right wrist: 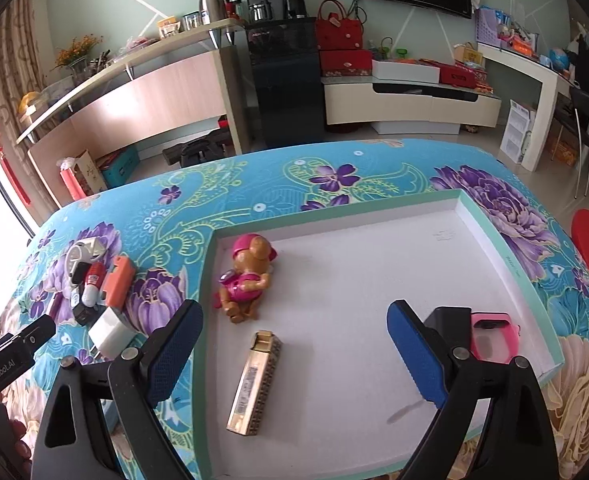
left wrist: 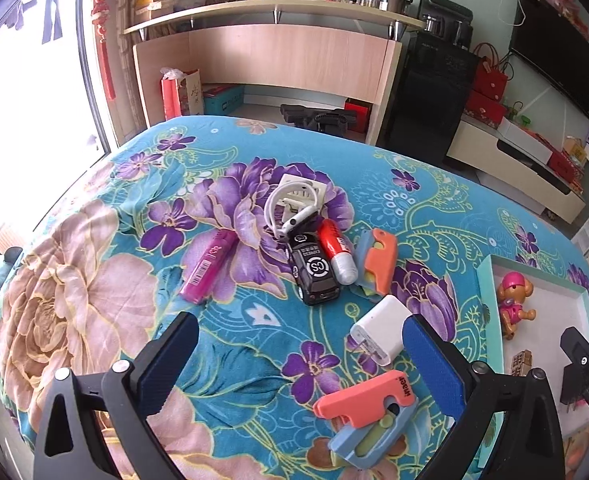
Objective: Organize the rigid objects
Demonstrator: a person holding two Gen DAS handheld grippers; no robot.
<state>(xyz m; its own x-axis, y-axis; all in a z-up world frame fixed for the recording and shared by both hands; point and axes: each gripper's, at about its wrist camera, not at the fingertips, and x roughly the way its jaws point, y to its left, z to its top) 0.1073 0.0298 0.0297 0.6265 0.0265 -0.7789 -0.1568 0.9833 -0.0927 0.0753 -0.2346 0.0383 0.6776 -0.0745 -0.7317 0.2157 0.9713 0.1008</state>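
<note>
Three items already in tray (right wrist: pixel 506 256) — pup (right wrist: pixel 246 280), gold box (right wrist: pixel 254 384), pink piece (right wrist: pixel 494 336) — right tool (right wrist: pixel 294 348) wide, empty above box; left tool (left wrist: pixel 300 360) wide over charger (left wrist: pixel 380 328), likely next, rest clustered on tabletop (left wrist: pixel 94 280).

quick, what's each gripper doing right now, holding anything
left gripper: open, holding nothing, above the floral cloth.
right gripper: open, holding nothing, over the white tray, gold box lying below.

Bright window daylight, fisheye-warped edges
</note>
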